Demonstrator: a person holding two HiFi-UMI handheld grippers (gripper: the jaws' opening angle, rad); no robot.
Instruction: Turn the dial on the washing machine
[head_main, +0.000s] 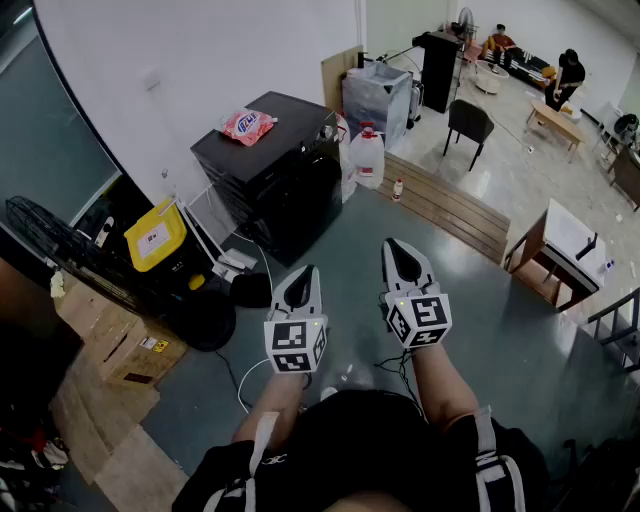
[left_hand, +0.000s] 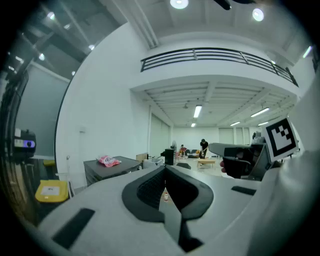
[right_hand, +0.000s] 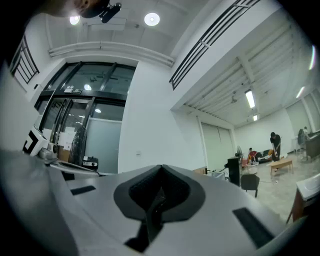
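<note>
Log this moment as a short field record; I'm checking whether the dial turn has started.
washing machine: black, by the white wall, ahead of both tongs and apart from them
on its top: pink packet
left tongs: shut, empty, in the air
right tongs: shut, empty, in the air
task progress: not begun, nothing touched

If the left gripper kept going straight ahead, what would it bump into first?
Probably nothing near: the left gripper aims past the washing machine, toward a small bottle on the floor; depth is unclear.
</note>
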